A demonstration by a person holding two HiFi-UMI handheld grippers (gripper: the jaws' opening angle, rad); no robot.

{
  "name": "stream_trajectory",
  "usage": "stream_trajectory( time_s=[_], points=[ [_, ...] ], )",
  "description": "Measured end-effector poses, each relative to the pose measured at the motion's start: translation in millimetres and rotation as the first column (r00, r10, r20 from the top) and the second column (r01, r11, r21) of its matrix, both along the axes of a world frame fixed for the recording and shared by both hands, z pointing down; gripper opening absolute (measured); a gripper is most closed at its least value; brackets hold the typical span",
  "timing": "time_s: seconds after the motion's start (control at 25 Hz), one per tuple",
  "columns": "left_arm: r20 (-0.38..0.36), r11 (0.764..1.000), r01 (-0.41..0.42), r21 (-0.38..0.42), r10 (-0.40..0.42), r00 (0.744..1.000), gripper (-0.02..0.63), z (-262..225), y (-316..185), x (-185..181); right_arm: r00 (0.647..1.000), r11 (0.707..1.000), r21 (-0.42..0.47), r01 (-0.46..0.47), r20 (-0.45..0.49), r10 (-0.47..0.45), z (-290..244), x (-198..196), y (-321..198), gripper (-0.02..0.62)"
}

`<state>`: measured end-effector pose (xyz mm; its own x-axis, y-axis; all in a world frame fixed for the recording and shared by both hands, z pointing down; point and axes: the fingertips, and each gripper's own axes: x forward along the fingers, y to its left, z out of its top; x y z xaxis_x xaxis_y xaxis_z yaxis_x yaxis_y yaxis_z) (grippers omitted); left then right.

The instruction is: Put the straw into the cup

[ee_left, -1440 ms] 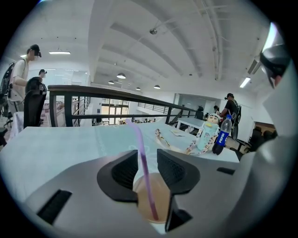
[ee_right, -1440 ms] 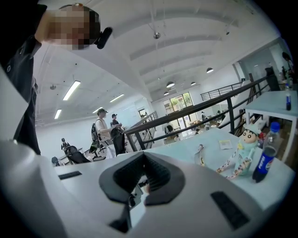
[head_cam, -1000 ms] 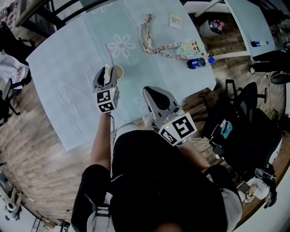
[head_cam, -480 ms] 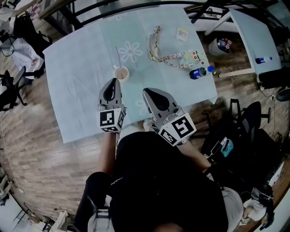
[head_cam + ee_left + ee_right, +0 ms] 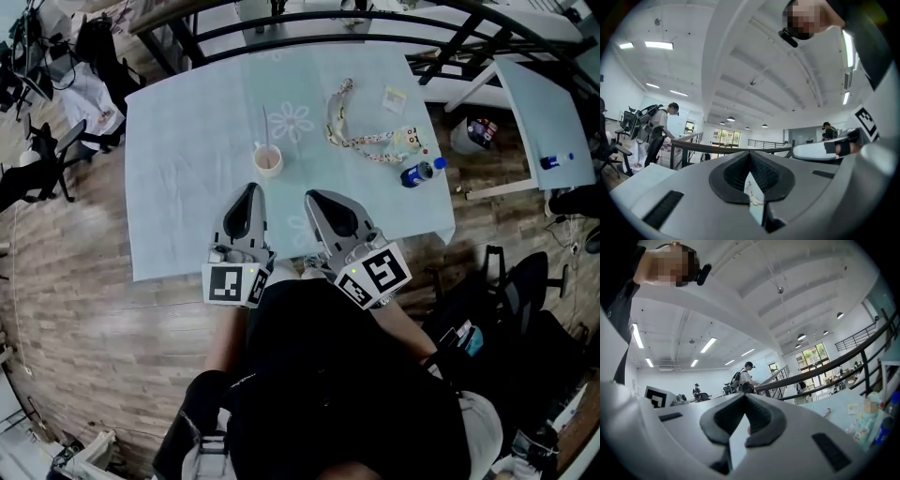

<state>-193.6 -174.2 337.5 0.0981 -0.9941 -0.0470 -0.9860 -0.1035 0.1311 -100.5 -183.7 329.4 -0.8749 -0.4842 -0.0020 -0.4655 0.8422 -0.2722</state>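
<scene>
Moved: your left gripper (image 5: 251, 188) has left the cup (image 5: 268, 160) and come back to the desk's (image 5: 183, 173) near edge; its jaws were apart at the cup a second ago.
Desk: pale blue cloth with a flower print.
Left gripper: jaws together, nothing between them.
Right gripper (image 5: 315, 198): jaws together too, empty, just beside your left one at the near edge.
Lanyard (image 5: 361, 142): looped on the cloth toward the far right corner.
Bottle (image 5: 417, 173): on its side by the right edge, blue cap on; contents unclear.
Cup: upright near the desk's middle, holding the straw (image 5: 264, 127).
Straw: stands in the cup, free end leaning toward the far edge.
</scene>
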Motion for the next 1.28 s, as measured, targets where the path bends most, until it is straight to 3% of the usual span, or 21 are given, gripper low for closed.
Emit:
stream_trajectory(
  time_s=[0.16,0.56,0.96,1.28],
  points=[
    [-0.050,0.999,-0.018,0.040,0.020,0.999,0.014,-13,22,23,1.000,0.999,0.029,0.016,0.015,-0.016,-8,12,10,0.008],
    [-0.003,0.995,-0.027,0.101,0.027,1.000,0.014,-40,51,60,0.996,0.991,0.106,0.079,0.028,-0.083,-28,17,38,0.008],
    [0.008,0.991,0.032,0.127,-0.033,0.999,0.014,-49,64,43,0.989,0.977,0.159,0.139,0.021,-0.144,-38,1,51,0.008],
    [-0.050,0.984,0.094,0.151,-0.088,0.995,0.014,-51,74,22,0.985,0.973,0.156,0.168,0.016,-0.172,-36,-15,54,0.008]
  ],
)
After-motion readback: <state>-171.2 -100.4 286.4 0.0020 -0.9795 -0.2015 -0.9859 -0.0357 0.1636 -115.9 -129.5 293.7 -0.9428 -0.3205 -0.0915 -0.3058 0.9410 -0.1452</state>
